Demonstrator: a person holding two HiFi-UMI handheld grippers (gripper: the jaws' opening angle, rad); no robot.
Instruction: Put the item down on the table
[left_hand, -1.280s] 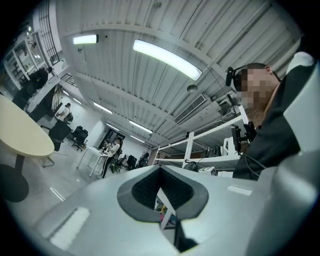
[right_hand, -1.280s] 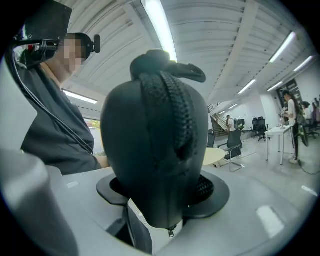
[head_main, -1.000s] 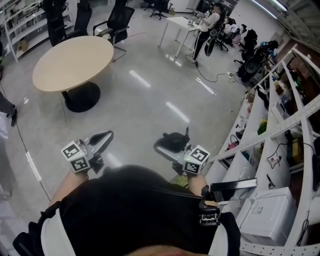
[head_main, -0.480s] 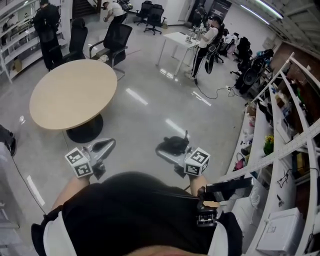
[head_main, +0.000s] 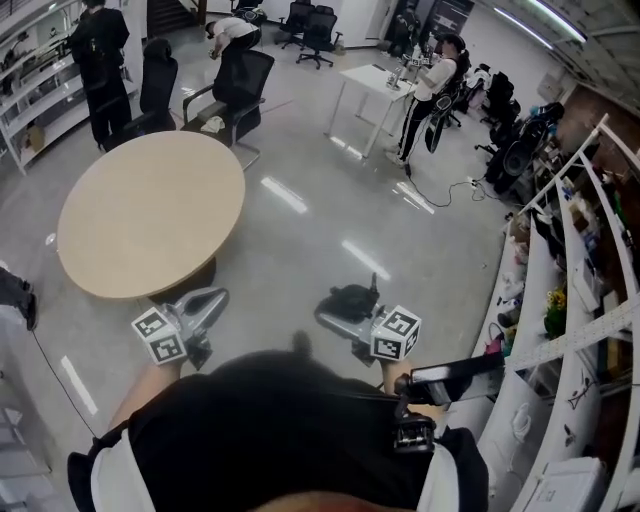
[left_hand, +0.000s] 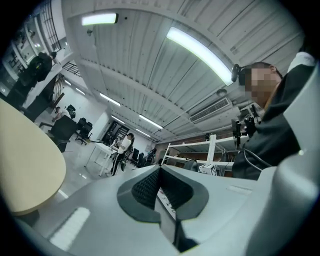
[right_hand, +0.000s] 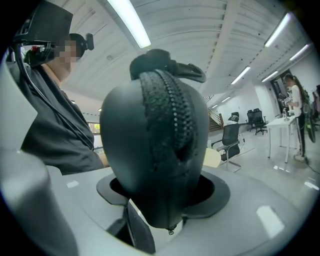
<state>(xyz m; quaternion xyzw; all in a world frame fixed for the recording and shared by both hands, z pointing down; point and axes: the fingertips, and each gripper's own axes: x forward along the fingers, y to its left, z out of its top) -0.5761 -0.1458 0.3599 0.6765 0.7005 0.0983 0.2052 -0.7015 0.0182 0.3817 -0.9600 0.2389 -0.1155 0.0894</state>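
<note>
A black zippered case (head_main: 350, 297) is clamped between the jaws of my right gripper (head_main: 340, 308), held in the air above the grey floor. In the right gripper view the case (right_hand: 155, 135) fills the middle, zipper facing the camera, and the jaws press on its lower part. My left gripper (head_main: 203, 300) is held level beside it at the left, shut with nothing in it; its ribbed pads (left_hand: 150, 186) meet. The round beige table (head_main: 150, 210) stands ahead and to the left, its near edge just beyond the left gripper.
Black office chairs (head_main: 240, 80) stand behind the round table. A white desk (head_main: 375, 85) with a person (head_main: 425, 90) beside it is at the back. White shelving (head_main: 570, 300) with small goods lines the right side. A cable (head_main: 440, 155) lies on the floor.
The round table has come closer and sits lower in the head view. Both grippers keep the same pose, and the case stays in the right one.
</note>
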